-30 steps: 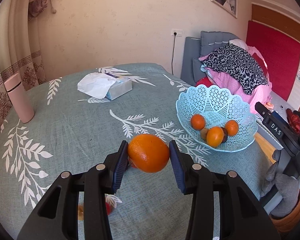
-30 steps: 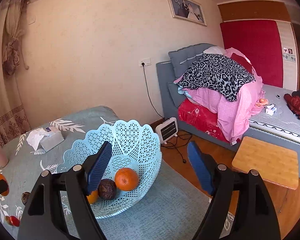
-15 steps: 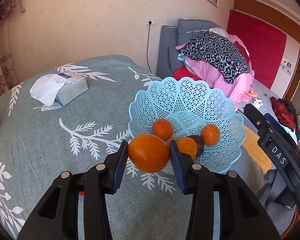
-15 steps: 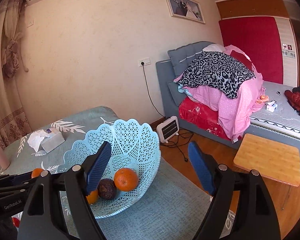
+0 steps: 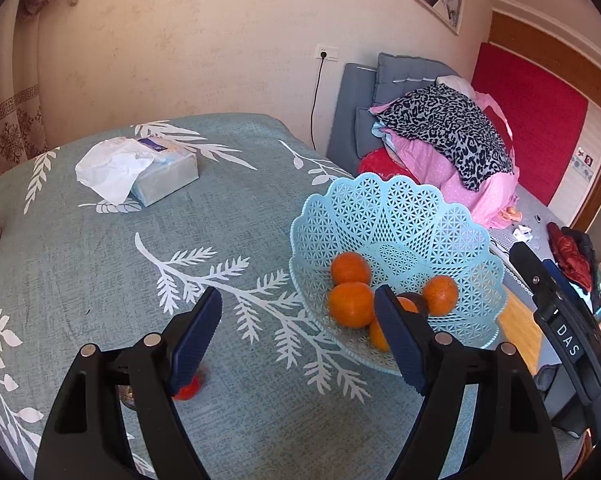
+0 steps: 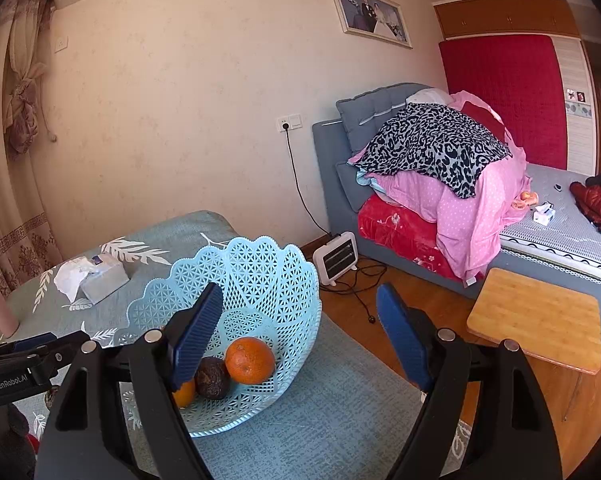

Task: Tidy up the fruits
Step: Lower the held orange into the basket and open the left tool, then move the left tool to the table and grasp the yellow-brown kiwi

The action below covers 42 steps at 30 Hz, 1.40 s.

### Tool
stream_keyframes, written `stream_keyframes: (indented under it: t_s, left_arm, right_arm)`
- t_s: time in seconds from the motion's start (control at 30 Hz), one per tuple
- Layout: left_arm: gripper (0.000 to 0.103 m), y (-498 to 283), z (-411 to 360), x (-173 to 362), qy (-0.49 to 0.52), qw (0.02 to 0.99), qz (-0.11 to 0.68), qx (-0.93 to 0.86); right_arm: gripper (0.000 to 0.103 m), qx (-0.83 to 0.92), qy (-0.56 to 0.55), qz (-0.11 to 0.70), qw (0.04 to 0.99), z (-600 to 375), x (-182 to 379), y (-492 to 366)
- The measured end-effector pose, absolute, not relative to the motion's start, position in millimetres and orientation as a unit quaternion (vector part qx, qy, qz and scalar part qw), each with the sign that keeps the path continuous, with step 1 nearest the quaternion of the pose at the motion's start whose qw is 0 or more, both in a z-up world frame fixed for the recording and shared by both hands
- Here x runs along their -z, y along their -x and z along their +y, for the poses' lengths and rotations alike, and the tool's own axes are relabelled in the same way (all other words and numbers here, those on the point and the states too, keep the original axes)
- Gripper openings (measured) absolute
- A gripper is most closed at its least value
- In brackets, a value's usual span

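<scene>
Left wrist view: both grippers' fingers wide apart, empty, beside basket (image 5: 400, 216) rim.

Teal leaf-print tablecloth (image 5: 100, 280) lies open at 10 o'clock; pale-blue lattice plastic basket (image 5: 400, 216) blocks 2 o'clock, tissue box (image 5: 164, 172) at 11.

**Fruit gathered in the blue basket**

From my left tool, the pale blue lattice basket (image 5: 396, 216) sits just ahead and right of my fingertips, upright on the cloth. I count four oranges (image 5: 350, 304) in it, bunched at its near side, with one dark brown fruit (image 6: 212, 378) among them. Low behind my left finger lies a small red fruit (image 5: 186, 390), partly hidden.
</scene>
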<state>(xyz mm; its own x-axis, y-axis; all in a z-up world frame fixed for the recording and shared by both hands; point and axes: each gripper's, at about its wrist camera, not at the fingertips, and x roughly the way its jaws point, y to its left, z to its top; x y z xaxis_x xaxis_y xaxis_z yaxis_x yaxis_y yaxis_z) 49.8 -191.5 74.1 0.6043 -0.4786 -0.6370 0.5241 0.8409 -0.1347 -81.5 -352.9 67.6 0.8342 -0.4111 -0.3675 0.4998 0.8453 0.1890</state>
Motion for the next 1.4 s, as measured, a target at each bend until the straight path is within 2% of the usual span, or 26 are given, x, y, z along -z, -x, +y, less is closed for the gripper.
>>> stream_keyframes:
  t_s: [0.13,0.63,0.87,1.23,1.4]
  left_arm:
    - [0.088,-49.3,-175.6,-78.0,-0.036,0.905,0.337,0.256]
    - [0.089,-32.6,-102.8,-113.6,-0.029,0.933,0.3,0.197]
    - [0.09,-22.7,-63.4,-114.0,-0.02,0.94,0.3,0.163]
    - [0.09,-3.0,-20.5,-81.9,-0.017,0.933,0.335,0.132]
    - [0.079,3.5,-6.3,-59.6,-0.014,0.924,0.361,0.126]
  right_arm:
    - [0.081,0.24,-0.139,0.159,0.947,-352.1,-67.4,81.7]
    - [0.081,0.241,-0.136,0.161,0.947,-351.8,-65.7,83.0]
    - [0.081,0.243,-0.133,0.164,0.947,-353.2,-64.3,83.4]
    - [0.081,0.249,-0.12,0.168,0.946,-350.2,-64.8,79.8]
    - [0.081,0.252,-0.116,0.171,0.945,-348.2,-64.3,77.0]
